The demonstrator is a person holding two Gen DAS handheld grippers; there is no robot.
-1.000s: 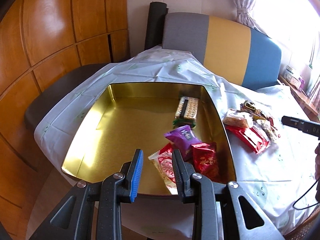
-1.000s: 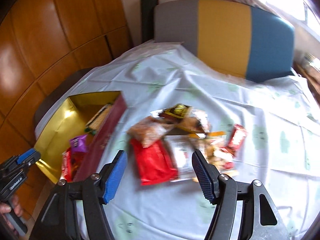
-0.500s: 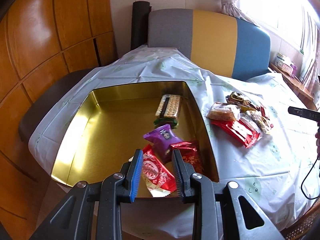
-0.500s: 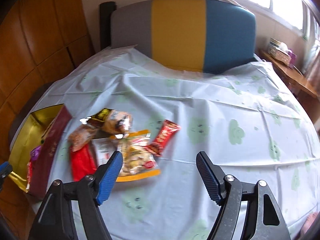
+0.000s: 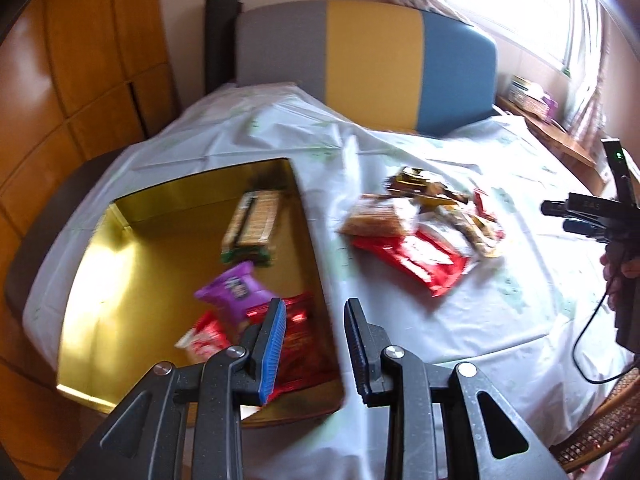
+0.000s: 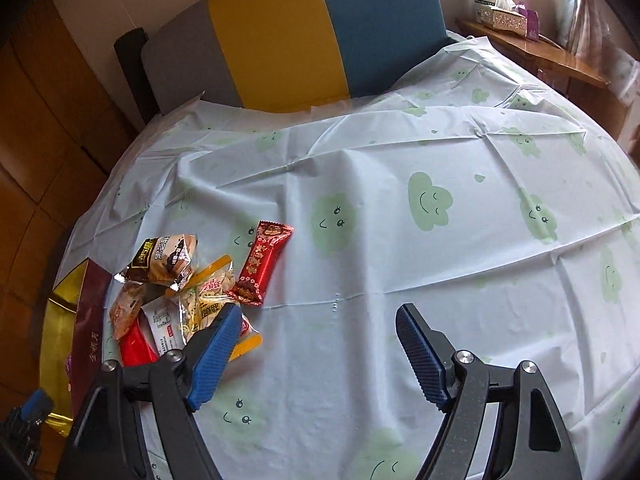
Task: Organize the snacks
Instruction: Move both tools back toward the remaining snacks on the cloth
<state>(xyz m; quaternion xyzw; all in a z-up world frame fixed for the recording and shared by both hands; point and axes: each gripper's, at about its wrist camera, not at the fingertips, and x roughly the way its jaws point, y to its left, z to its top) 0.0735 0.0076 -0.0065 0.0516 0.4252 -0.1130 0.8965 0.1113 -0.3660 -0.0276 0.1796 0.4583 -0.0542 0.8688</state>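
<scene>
The left gripper (image 5: 314, 330) hangs over the near right corner of the gold box (image 5: 100, 280), its jaws a narrow gap apart with nothing between them. The right gripper (image 6: 316, 354) is spreading its jaws wide over bare tablecloth (image 6: 440, 140), holding nothing. The loose snack pile (image 6: 188, 284) lies near the table's left edge, just beside the box; one blue fingertip (image 6: 224, 326) overlaps it.

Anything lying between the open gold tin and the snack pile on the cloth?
No. In the left wrist view only bare tablecloth separates the gold tin from the snack pile.
</scene>
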